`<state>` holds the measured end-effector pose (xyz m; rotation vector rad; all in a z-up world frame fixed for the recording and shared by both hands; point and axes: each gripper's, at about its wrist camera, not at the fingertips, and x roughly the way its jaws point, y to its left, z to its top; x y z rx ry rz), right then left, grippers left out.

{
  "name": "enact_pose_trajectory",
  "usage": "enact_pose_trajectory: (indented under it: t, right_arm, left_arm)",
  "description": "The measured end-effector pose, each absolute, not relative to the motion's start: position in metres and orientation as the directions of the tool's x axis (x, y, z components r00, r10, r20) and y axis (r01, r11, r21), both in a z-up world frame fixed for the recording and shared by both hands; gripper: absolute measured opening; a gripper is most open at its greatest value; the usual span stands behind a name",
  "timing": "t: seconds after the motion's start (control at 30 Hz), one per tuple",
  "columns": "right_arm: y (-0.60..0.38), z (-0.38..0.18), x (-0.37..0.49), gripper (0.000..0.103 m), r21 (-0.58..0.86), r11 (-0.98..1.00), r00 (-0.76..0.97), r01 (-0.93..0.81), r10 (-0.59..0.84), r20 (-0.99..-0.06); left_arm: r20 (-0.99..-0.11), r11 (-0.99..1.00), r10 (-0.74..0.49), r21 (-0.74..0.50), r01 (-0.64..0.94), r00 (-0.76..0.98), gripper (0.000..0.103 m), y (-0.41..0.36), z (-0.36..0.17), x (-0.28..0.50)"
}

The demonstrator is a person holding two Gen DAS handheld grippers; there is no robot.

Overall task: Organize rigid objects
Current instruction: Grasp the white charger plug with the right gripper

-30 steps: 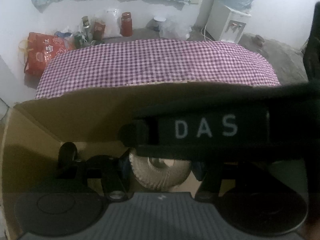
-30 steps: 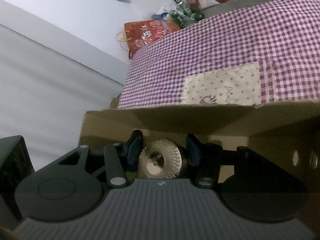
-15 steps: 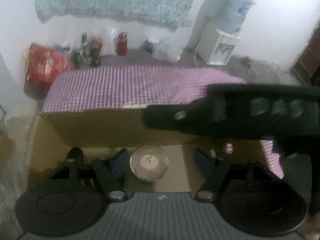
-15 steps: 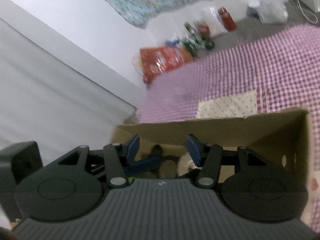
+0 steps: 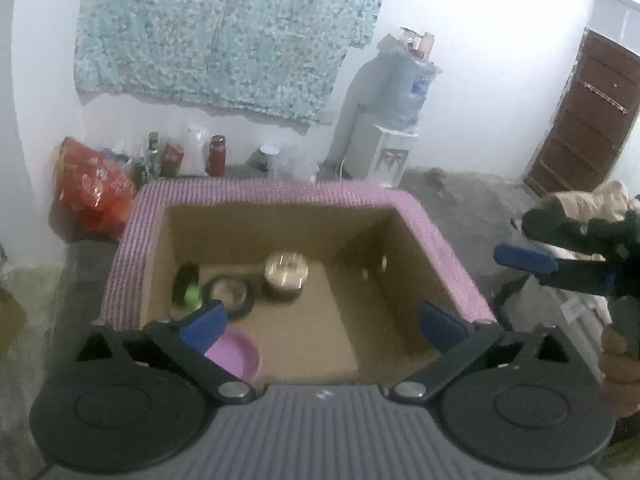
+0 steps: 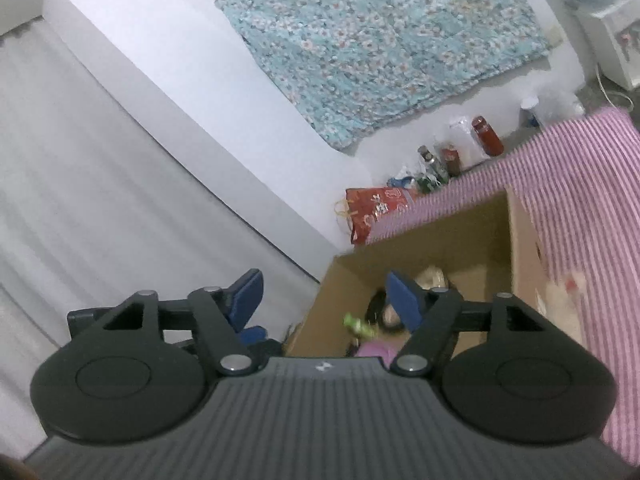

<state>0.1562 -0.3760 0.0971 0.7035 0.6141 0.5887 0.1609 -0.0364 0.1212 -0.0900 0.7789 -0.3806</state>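
Note:
An open cardboard box [image 5: 280, 236] stands on a purple checked cloth [image 5: 132, 248]. On its floor lie a round ribbed cream object [image 5: 286, 276], a black ring [image 5: 228, 294], a green and black item [image 5: 188, 292] and a pink bowl [image 5: 240, 356]. My left gripper [image 5: 322, 322] hovers above the box's near side, its jaws opening wide with nothing between them. My right gripper [image 6: 326, 298] hangs over the box's [image 6: 460, 232] left corner, jaws opening and empty. It also shows at the right of the left wrist view, right gripper [image 5: 532, 260], in a person's hand [image 5: 616, 360].
Behind the table a red bag [image 5: 92, 188], bottles and a red jar [image 5: 216, 156] stand along the white wall under a floral cloth [image 5: 224, 36]. A water dispenser [image 5: 384, 152] and a brown door [image 5: 580, 120] are at the back right.
Both grippers have pulled back and up out of the box while their jaws spread. The ribbed round object that sat between the fingers now rests on the box floor.

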Motion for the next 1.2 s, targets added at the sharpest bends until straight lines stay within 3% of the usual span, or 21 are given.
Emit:
enact_pose_trajectory:
  t: [0.23, 0.43, 0.7, 0.93, 1.2]
  right_arm:
    - [-0.359, 0.014, 0.104, 0.071, 0.762, 0.630, 0.638, -0.146, 0.649, -0.414]
    - [-0.330, -0.026, 0.106, 0.071, 0.765, 0.639, 0.572, -0.076, 0.656, -0.491]
    - [-0.289, -0.035, 0.129, 0.071, 0.707, 0.701, 0.521, -0.092, 0.639, -0.566]
    - [-0.267, -0.044, 0.151, 0.067, 0.693, 0.715, 0.485, -0.093, 0.640, -0.596]
    - [-0.250, -0.056, 0.169, 0.059, 0.682, 0.727, 0.453, -0.086, 0.638, -0.623]
  left_arm:
    - [-0.669, 0.922, -0.380, -0.222, 0.316, 0.639, 0.103, -0.020, 0.068, 0.089]
    - [-0.588, 0.829, -0.560, -0.393, 0.399, 0.584, 0.103, -0.020, 0.028, 0.064]
    - [-0.716, 0.909, -0.406, -0.249, 0.335, 0.568, 0.103, -0.050, -0.021, 0.085]
    - [-0.704, 0.928, -0.334, -0.128, 0.351, 0.627, 0.094, -0.069, -0.041, 0.087]
    - [-0.689, 0.931, -0.314, -0.086, 0.356, 0.653, 0.080, -0.088, -0.050, 0.098]
